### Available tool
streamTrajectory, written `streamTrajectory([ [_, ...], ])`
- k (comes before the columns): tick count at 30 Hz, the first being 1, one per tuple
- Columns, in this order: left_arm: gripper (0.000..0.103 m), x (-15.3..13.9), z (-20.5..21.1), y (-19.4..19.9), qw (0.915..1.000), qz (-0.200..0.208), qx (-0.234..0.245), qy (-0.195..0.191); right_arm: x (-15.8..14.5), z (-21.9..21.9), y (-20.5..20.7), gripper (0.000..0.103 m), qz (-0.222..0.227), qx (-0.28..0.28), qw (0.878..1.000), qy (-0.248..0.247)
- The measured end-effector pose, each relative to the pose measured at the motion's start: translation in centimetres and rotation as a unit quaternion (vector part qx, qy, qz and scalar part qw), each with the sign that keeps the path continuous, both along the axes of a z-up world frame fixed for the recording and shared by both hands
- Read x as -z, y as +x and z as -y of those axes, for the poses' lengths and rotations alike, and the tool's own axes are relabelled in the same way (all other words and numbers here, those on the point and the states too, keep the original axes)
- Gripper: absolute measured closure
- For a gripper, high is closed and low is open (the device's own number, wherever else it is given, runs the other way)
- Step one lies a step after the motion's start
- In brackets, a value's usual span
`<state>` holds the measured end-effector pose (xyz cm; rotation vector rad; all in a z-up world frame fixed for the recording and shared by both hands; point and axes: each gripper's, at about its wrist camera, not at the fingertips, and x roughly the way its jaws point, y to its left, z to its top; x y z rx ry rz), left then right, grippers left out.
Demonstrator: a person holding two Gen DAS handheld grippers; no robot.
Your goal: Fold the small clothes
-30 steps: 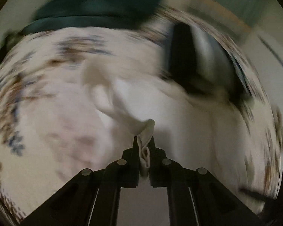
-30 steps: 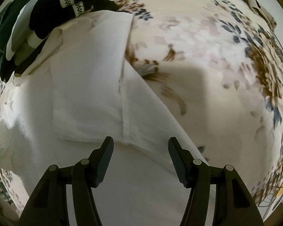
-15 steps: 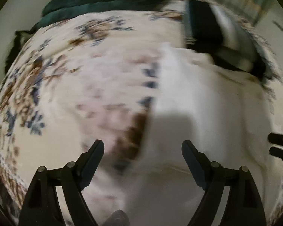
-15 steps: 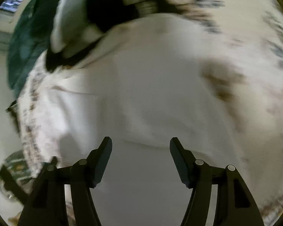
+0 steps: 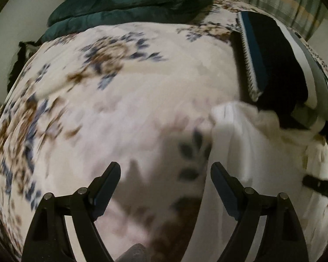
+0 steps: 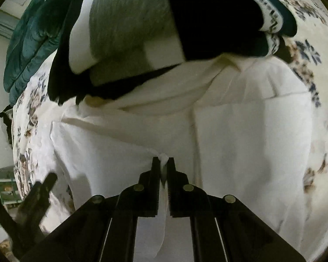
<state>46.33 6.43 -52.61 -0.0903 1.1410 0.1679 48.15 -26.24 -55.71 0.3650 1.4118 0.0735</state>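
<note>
Left wrist view: the left gripper (image 5: 165,172) hangs with its jaws spread wide and empty over the floral bedspread (image 5: 111,91), the white garment (image 5: 251,152) lying just to its right below a stack of dark folded clothes (image 5: 277,65). Right wrist view: the right gripper (image 6: 163,163) has just been closing and now pinches a fold of the white garment (image 6: 240,131), which lies spread on the bedspread (image 6: 317,83) under folded clothes (image 6: 129,21).
</note>
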Motion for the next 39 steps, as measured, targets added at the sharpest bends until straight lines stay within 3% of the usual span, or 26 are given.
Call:
streamTrajectory([
  [3, 0.019, 1.2, 0.9, 2.2, 0.9996, -0.012, 0.021, 0.014, 0.2, 1.9, -0.1, 0.094, -0.018, -0.007, 1.000, -0.019],
  [6, 0.019, 2.1, 1.3, 2.8, 0.9984, -0.034, 0.036, 0.027, -0.4, 4.0, -0.3, 0.074, -0.044, -0.008, 0.999, 0.000],
  [8, 0.019, 1.0, 1.1, 1.5, 0.9987, -0.020, 0.040, 0.025, -2.2, 6.6, -1.8, 0.042, -0.038, 0.000, 0.999, 0.004],
  [10, 0.019, -0.4, 1.1, -0.2, 0.9988, -0.014, 0.041, 0.021, -4.0, 9.2, -3.6, 0.035, -0.033, 0.012, 0.999, 0.003],
  [15, 0.019, -4.9, 2.6, -7.1, 0.9987, -0.005, 0.047, 0.017, -7.2, 15.6, -9.6, 0.034, -0.065, 0.047, 0.997, 0.014],
  [20, 0.019, -6.9, 6.8, -14.2, 0.9979, -0.035, 0.054, 0.005, -9.1, 22.1, -16.3, 0.034, -0.095, 0.058, 0.994, 0.009],
  [25, 0.019, -6.4, 16.3, -23.8, 0.9924, -0.105, 0.054, -0.037, -9.0, 23.9, -19.4, 0.034, -0.106, 0.027, 0.994, 0.010],
  [27, 0.019, -5.8, 20.2, -26.8, 0.9889, -0.129, 0.057, -0.047, -8.7, 26.8, -20.7, 0.034, -0.111, 0.007, 0.994, 0.007],
  [30, 0.019, -3.9, 27.9, -32.4, 0.9779, -0.184, 0.065, -0.074, -7.9, 29.7, -21.7, 0.034, -0.117, -0.012, 0.993, 0.006],
  [35, 0.020, -0.6, 37.3, -38.0, 0.9622, -0.227, 0.102, -0.112, -6.5, 33.6, -22.8, 0.034, -0.124, -0.029, 0.992, 0.004],
  [37, 0.025, 1.6, 40.5, -39.4, 0.9581, -0.236, 0.117, -0.113, -5.8, 34.5, -22.9, 0.034, -0.125, -0.031, 0.992, 0.007],
  [38, 0.040, 2.5, 41.5, -39.6, 0.9570, -0.242, 0.120, -0.106, -5.4, 35.1, -22.9, 0.034, -0.127, -0.033, 0.991, 0.007],
  [39, 0.082, 3.2, 42.2, -39.8, 0.9566, -0.246, 0.121, -0.099, -5.0, 35.4, -22.8, 0.034, -0.127, -0.035, 0.991, 0.009],
])
